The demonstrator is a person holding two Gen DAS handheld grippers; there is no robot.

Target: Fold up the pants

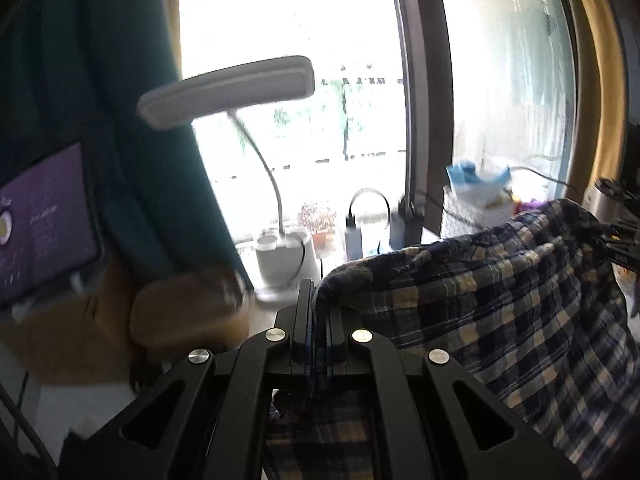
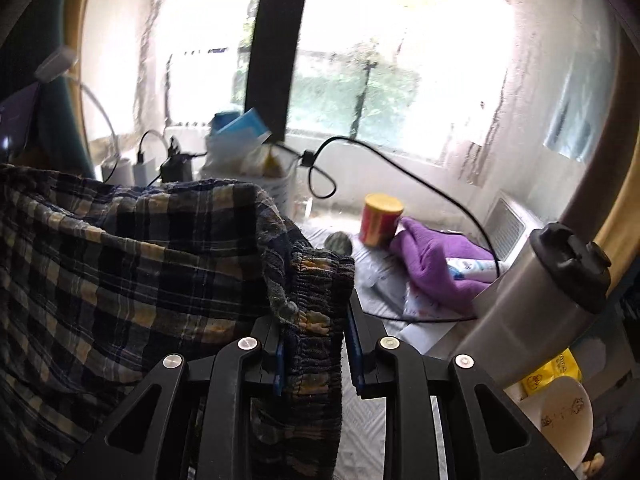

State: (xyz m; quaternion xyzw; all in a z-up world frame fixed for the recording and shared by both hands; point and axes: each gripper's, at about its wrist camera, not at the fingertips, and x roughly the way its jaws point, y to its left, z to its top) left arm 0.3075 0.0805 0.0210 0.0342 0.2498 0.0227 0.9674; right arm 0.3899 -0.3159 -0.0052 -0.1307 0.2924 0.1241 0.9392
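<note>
The pants (image 1: 500, 304) are dark blue plaid with yellow and white checks. They hang lifted in the air between both grippers. My left gripper (image 1: 318, 312) is shut on a thin edge of the cloth, which spreads off to the right. In the right wrist view the pants (image 2: 132, 264) spread to the left, and my right gripper (image 2: 314, 320) is shut on the bunched elastic waistband (image 2: 316, 292). The right gripper also shows at the far right of the left wrist view (image 1: 622, 244).
A window fills the background. On the sill and table stand a white desk lamp (image 1: 228, 88), chargers with cables (image 1: 354, 236), a white basket (image 1: 476, 204), a yellow-red can (image 2: 380, 218), a purple cloth (image 2: 436, 260), a steel flask (image 2: 536, 300) and a white cup (image 2: 564, 420).
</note>
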